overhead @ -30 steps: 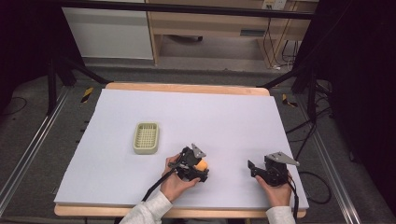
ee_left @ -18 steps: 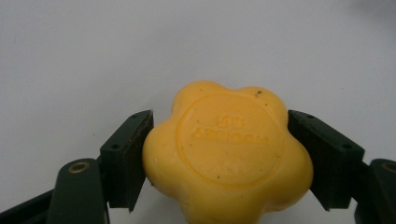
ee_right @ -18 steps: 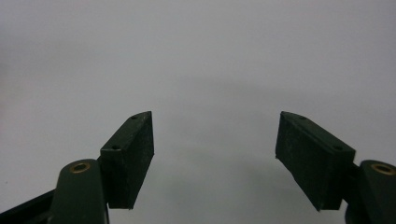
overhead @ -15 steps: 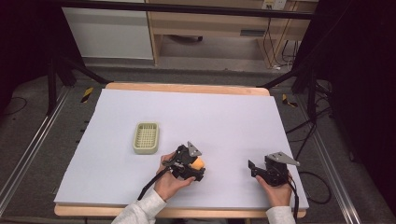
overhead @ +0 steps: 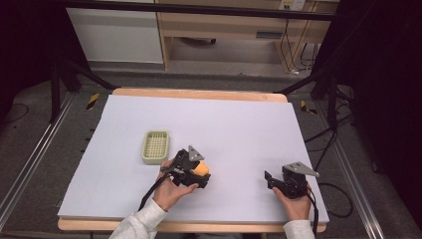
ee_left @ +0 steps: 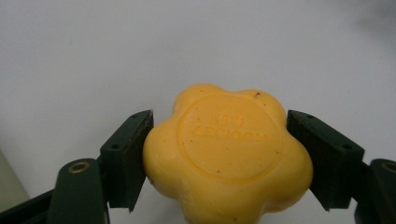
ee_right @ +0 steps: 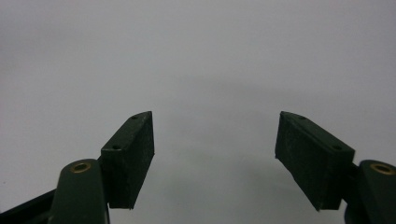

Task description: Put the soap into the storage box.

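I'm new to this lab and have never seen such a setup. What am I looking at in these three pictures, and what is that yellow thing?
A person sits at a white table, each hand holding a two-jaw tool. The high view looks down from above. The other two pictures come from cameras riding on the tools, looking along their black jaws. The left gripper is closed on a yellow flower-shaped soap, one jaw on each side. The right gripper is open and holds nothing. A pale green slotted tray lies beside the left gripper.
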